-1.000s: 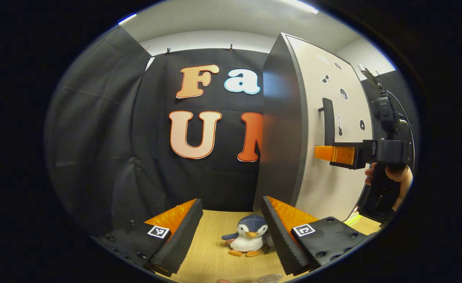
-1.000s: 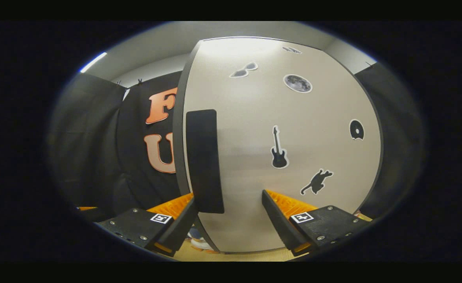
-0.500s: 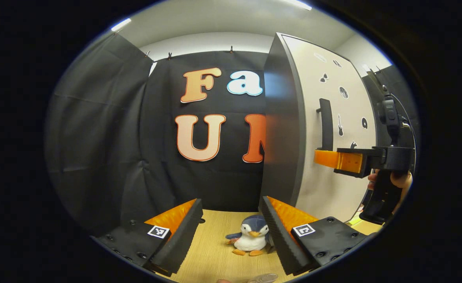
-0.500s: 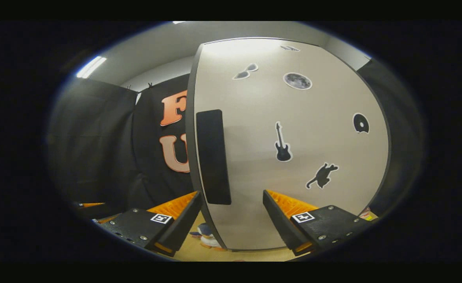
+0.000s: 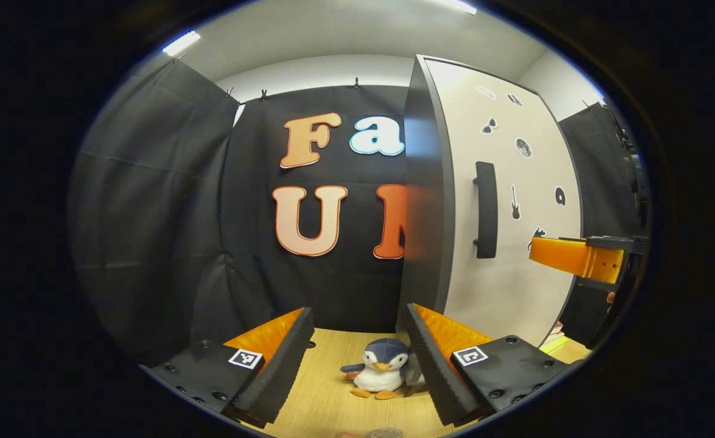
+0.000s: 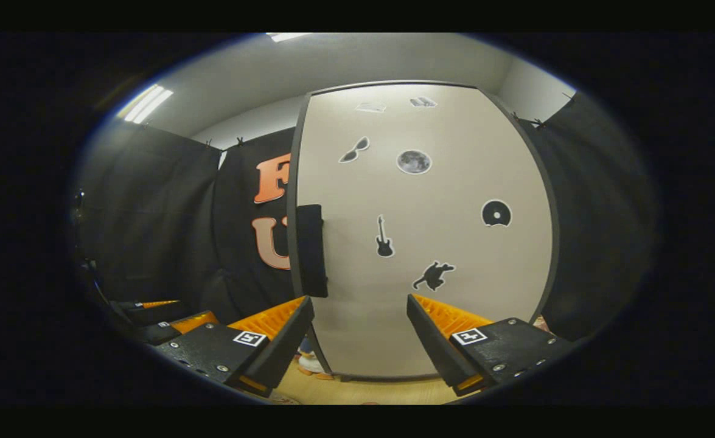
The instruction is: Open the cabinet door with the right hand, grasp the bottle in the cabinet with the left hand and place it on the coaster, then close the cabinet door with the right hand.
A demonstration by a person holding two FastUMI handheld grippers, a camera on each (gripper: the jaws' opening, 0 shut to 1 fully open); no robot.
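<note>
On the desk, at its back: the cabinet (image 6: pixel 430 340) stands tall against the black cloth wall, and its dark side panel (image 5: pixel 424 201) faces the left gripper view.
Cabinet door: the pale door (image 6: pixel 430 292) fills the middle of the right gripper view and looks flush with the cabinet's edge; whether it is fully latched cannot be told.
Stickers: a moon, sunglasses, a guitar, a disc and a cat shape dot the door face.
Door handle: a dark vertical bar (image 6: pixel 311 249) sits near the door's left edge, apart from both grippers.
Desk: a light wood-grain top (image 5: pixel 327 389) runs under the cabinet.
Right gripper: its own view shows the right gripper (image 6: pixel 357 337) spread wide with nothing between the fingers, aimed at the lower door and not touching it; in the left gripper view it (image 5: pixel 567 255) juts in from the right edge, level with the lower end of the handle.
Left gripper: the left gripper (image 5: pixel 357 359) is also spread wide and empty, low over the desk.
Plush penguin: a small toy (image 5: pixel 376 371) sits on the desk between the left gripper's fingers as seen, farther off, just beside the cabinet's base.
Bottle and coaster: a round pale rim (image 5: pixel 384 433) peeks at the bottom edge of the left gripper view; what it is cannot be told.
</note>
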